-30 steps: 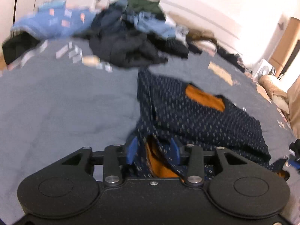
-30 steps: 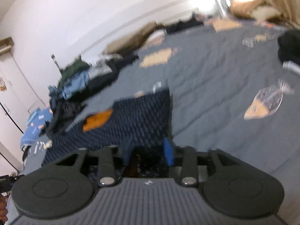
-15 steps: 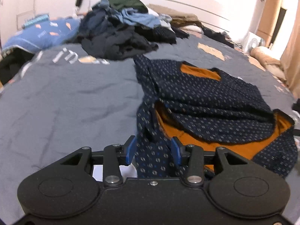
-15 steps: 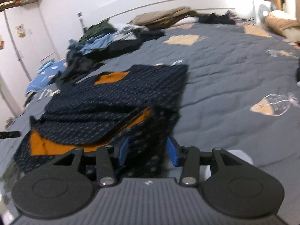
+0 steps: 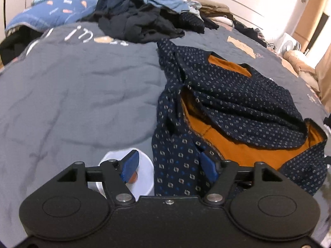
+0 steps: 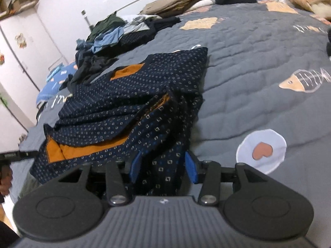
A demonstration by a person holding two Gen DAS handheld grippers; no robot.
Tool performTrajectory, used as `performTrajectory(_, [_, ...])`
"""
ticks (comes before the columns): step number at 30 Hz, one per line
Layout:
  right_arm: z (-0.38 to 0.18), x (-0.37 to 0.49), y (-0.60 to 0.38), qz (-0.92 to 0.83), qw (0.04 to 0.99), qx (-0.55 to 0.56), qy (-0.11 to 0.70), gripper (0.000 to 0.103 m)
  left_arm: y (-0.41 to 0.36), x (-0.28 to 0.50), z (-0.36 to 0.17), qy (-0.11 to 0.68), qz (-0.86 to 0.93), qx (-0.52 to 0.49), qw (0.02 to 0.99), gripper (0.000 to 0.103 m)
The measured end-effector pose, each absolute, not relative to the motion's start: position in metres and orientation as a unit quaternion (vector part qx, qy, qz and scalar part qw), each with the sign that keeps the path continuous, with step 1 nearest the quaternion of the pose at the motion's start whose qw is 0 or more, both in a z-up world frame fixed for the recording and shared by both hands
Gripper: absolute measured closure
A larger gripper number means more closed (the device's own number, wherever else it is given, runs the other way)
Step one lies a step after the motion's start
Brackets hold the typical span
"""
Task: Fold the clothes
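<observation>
A navy dotted garment (image 5: 238, 95) with an orange lining lies folded over itself on the grey quilt (image 5: 72, 93). Its near hem runs between the blue pads of my left gripper (image 5: 168, 159), whose jaws are opening; the left pad stands clear of the cloth. In the right wrist view the same garment (image 6: 134, 95) rises in a bunched fold into my right gripper (image 6: 162, 161), which is shut on that fold. The quilt (image 6: 258, 62) lies flat beside it.
A pile of unfolded clothes (image 5: 144, 14) sits at the far end of the bed, also in the right wrist view (image 6: 115, 35). A blue pillow (image 5: 51, 10) lies far left. A hand (image 6: 5, 175) shows at the left edge.
Both grippers came down and laid the garment's lower part over the rest on the quilt. The left jaws have spread and let the hem loose; the right still pinches its fold.
</observation>
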State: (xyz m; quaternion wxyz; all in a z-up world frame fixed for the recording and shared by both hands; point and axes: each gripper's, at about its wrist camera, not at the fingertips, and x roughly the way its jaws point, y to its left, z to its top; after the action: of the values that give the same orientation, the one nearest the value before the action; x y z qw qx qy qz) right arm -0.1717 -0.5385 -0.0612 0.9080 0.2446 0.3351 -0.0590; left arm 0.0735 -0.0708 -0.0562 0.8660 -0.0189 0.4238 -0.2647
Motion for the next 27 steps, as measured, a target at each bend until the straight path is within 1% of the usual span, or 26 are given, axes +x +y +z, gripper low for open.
performTrajectory(7, [-0.067,-0.197,-0.537,-0.093,0.892,0.292,0.333,0.057,-0.048,0.061,-0.050,0.437,-0.226,-0.093,0.866,0.038])
performTrajectory(11, [-0.073,-0.212,-0.534,-0.104,0.871,0.351,0.327,0.056,-0.034,0.049,-0.047,0.443,-0.205,-0.141,0.861,0.038])
performTrajectory(16, [-0.077,-0.222,-0.523,-0.106,0.860,0.390,0.311,0.056,-0.026,0.034,-0.048,0.457,-0.202,-0.183,0.847,0.038])
performTrajectory(22, [-0.091,-0.215,-0.524,-0.120,0.845,0.426,0.301,0.056,-0.036,0.030,-0.061,0.482,-0.201,-0.192,0.831,0.038])
performTrajectory(25, [-0.097,-0.208,-0.520,-0.128,0.847,0.416,0.305,0.057,-0.041,0.033,-0.069,0.493,-0.190,-0.184,0.829,0.038])
performTrajectory(26, [-0.098,-0.205,-0.517,-0.128,0.852,0.404,0.306,0.059,-0.042,0.034,-0.072,0.496,-0.187,-0.181,0.829,0.038])
performTrajectory(27, [-0.098,-0.203,-0.514,-0.127,0.859,0.392,0.305,0.063,-0.043,0.034,-0.074,0.497,-0.186,-0.179,0.828,0.038])
